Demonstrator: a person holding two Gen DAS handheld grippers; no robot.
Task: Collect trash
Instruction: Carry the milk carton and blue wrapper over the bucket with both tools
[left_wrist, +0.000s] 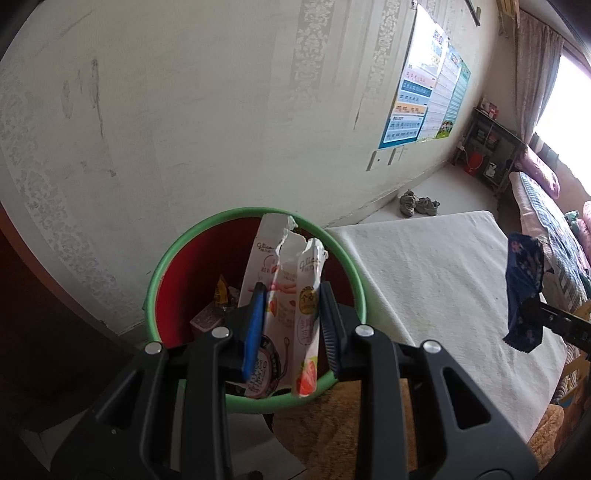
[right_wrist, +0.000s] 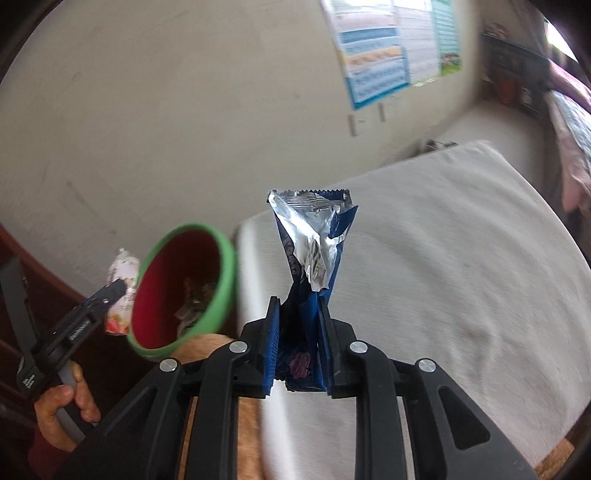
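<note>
Holding torn white wrappers, left hand-held gripper hangs over red bin.
Right hand-held gripper clamps blue wrapper; only its view shows foil lining.

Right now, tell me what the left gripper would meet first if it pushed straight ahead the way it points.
Probably the red bin. The left gripper, shut on torn white snack wrappers, points down into its open mouth, where other trash already lies. Depth is unclear, so the far inner wall might come first.

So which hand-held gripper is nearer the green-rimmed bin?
Left. The left hand-held gripper holds white wrappers over the green-rimmed bin; the right hand-held gripper is off beside it, over the white cushion.
</note>
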